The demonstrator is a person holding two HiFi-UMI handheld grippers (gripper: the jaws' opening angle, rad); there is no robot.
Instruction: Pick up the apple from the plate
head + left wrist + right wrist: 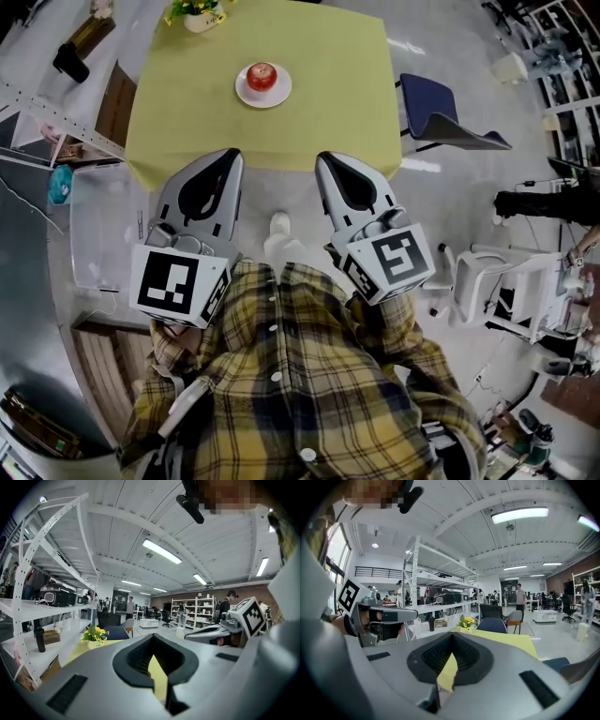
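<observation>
The left gripper (228,157) and the right gripper (325,161) sit at the near edge of the yellow table (328,112). The top between them and the plate (246,95) lies bare. 1 flower pot (199,17) stands at the far left corner, well apart. A blue chair (436,114) flanks the table's right side, a rack (56,120) its left.

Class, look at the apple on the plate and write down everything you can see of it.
The apple is round, red and glossy, with a paler highlight on top, and looks whole in the head view. It rests in the middle of a small white round plate, the only thing touching it. The plate stands near the middle of the yellow-green table. The apple's stem is too small to make out.
</observation>
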